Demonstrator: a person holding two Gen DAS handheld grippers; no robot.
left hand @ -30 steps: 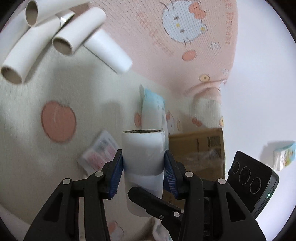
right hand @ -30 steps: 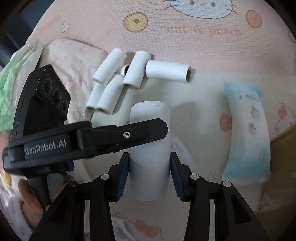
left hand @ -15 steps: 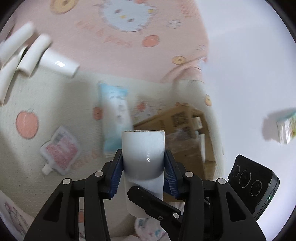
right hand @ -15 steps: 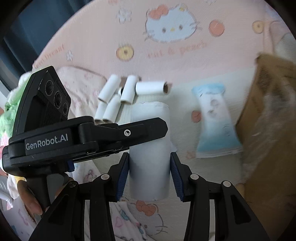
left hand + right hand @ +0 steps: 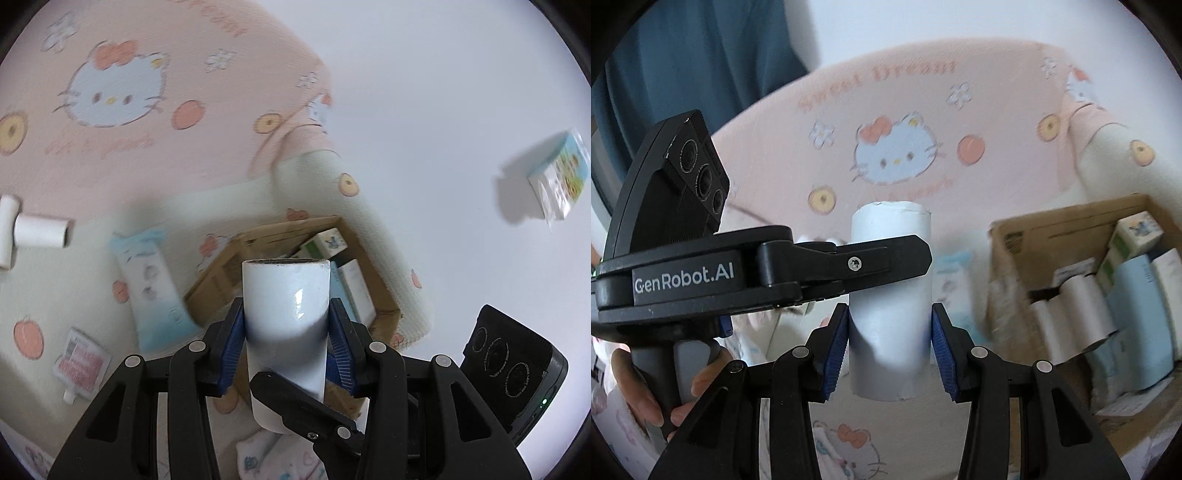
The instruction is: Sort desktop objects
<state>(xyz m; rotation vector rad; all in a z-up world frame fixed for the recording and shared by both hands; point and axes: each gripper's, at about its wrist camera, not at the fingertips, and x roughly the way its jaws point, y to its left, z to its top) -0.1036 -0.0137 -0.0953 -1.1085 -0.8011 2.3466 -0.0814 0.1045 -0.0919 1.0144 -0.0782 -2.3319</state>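
A glossy white roll (image 5: 286, 306) is held upright in the air by both grippers at once. My left gripper (image 5: 286, 325) is shut on its middle, blue pads pressed on both sides. In the left wrist view a finger of my right gripper (image 5: 303, 402) crosses the roll's lower end. My right gripper (image 5: 890, 332) clamps the same white roll (image 5: 890, 291), and the left gripper (image 5: 886, 258) crosses in front of it, held by a hand (image 5: 646, 402). An open cardboard box (image 5: 221, 273) lies just beyond the roll; the cardboard box (image 5: 1008, 236) holds cartons and pale rolls (image 5: 1075, 314).
A light blue wipes pack (image 5: 151, 288), a small spouted pouch (image 5: 79, 363) and loose white tubes (image 5: 40, 230) lie on the cream and pink cartoon blanket (image 5: 155, 147). A small printed carton (image 5: 557, 177) sits on the white surface at right. Blue curtain (image 5: 683, 66) hangs behind.
Both grippers have risen with the roll and swung toward the cardboard box. The loose tubes have slid off to the left edge; the box's inside now shows.
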